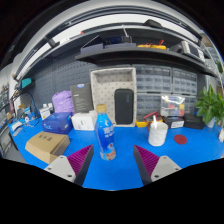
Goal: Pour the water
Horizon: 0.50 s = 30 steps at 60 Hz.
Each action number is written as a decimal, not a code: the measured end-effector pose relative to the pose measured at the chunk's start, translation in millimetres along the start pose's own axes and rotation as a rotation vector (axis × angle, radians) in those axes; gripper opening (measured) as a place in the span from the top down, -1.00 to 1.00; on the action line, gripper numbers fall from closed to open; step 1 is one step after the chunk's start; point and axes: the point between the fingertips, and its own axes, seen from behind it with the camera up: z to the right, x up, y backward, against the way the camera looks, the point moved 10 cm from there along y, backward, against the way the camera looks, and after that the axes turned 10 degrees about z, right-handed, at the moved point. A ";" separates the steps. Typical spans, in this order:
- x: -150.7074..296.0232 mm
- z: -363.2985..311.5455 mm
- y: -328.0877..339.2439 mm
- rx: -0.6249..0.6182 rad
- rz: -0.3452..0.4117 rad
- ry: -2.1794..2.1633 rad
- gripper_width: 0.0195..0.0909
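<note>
A clear water bottle (104,136) with a blue label and a yellowish cap stands upright on the blue table (120,170), just ahead of my fingers and a little toward the left one. A white cup (157,132) stands farther back to the right, beyond the right finger. My gripper (113,160) is open, its magenta pads (80,160) spread wide with only bare table between them. Neither finger touches the bottle.
A cardboard box (46,146) lies to the left. A blue box (58,123) and a white box (83,120) sit behind the bottle. A red lid (180,139) lies right of the cup, a green plant (211,105) farther right. Shelving (113,96) lines the back.
</note>
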 end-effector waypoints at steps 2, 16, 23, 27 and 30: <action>-5.0 -9.5 -9.9 0.004 -0.001 0.001 -0.75; -21.0 -27.3 -85.1 -0.020 0.008 0.006 -0.74; -28.1 -28.6 -116.0 -0.041 0.005 0.046 -0.74; -32.0 -29.7 -130.1 -0.052 0.011 0.059 -0.73; -31.5 -31.3 -138.8 -0.050 0.036 0.064 -0.67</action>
